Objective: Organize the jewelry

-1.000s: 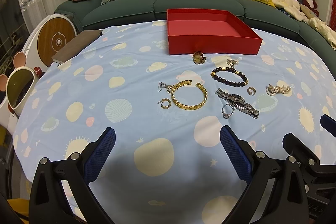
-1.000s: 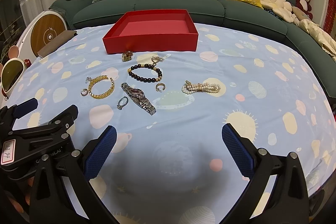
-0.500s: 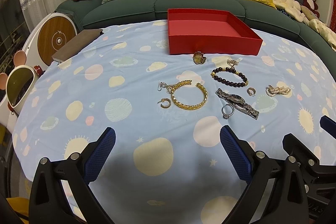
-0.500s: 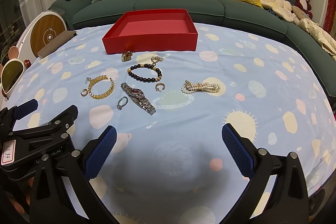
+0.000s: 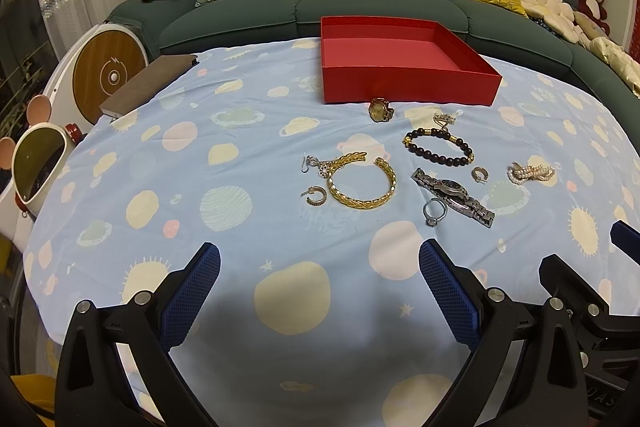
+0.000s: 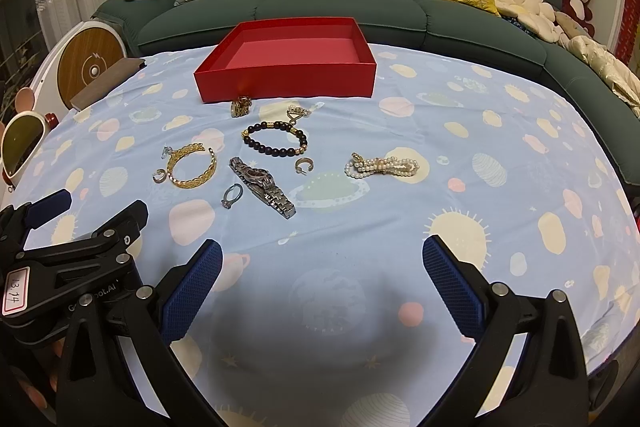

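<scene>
Tools gape; silver watch [image 6: 262,185] lies diagonally, near-right to far-left.

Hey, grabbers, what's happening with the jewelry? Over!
Left gripper open, right gripper open, both empty. Jewelry on cloth, red box empty. Path clear.

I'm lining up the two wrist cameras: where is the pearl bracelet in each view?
Left wrist: pearl bracelet at far right, past the silver watch.
Right wrist: pearl bracelet just right of centre, right of the watch.
Shared landmark: red box behind the jewelry.
</scene>
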